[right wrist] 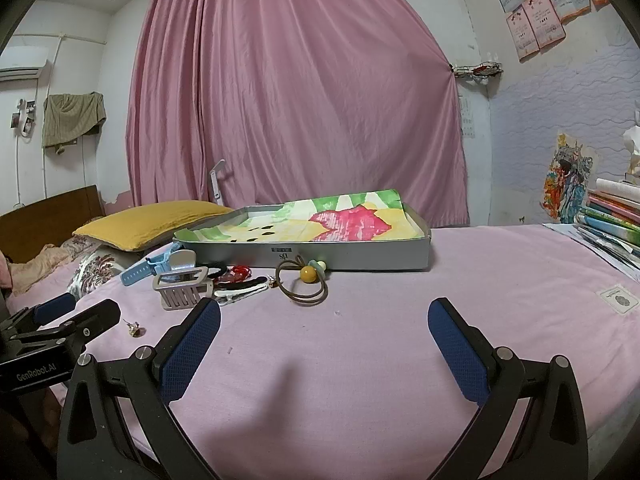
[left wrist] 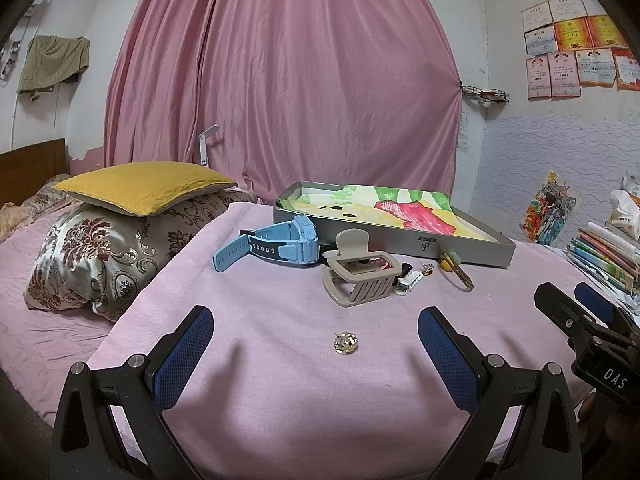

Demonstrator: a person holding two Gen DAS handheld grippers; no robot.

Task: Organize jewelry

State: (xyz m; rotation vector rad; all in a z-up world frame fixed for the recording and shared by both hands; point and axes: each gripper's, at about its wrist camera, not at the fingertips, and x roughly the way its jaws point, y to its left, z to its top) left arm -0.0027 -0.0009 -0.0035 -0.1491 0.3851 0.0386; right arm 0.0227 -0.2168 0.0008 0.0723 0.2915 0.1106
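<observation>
Lower centre of the left wrist view: left gripper (left wrist: 316,344) spread wide, blue pads (left wrist: 184,356) holding nothing and touching nothing. Small gold earring (left wrist: 345,343) lies on the pink sheet (left wrist: 260,304) between the fingertips, slightly right of centre, clear of both pads. Mid-frame: beige hair claw clip (left wrist: 358,278), blue watch (left wrist: 276,246) left of it, brown hair tie with yellow bead (left wrist: 454,268) right of it, small clips between, too cluttered to tell apart. Behind them a grey tray (left wrist: 460,246) lined with a painted sheet. Right gripper's (left wrist: 576,304) fingers at right edge. Pink curtain (left wrist: 288,72) fills upper frame, yellow pillow (left wrist: 144,188) left, books far right.

Right wrist view, lower centre: right gripper (right wrist: 324,328) also wide apart, empty, over bare sheet (right wrist: 360,340). Earring (right wrist: 133,327) at lower left, just beside left gripper's (right wrist: 80,312) tips. Hair tie (right wrist: 306,284) and claw clip (right wrist: 182,286) mid-frame in front of the tray (right wrist: 360,258). Curtain (right wrist: 288,100) behind, certificates on the wall upper right.
</observation>
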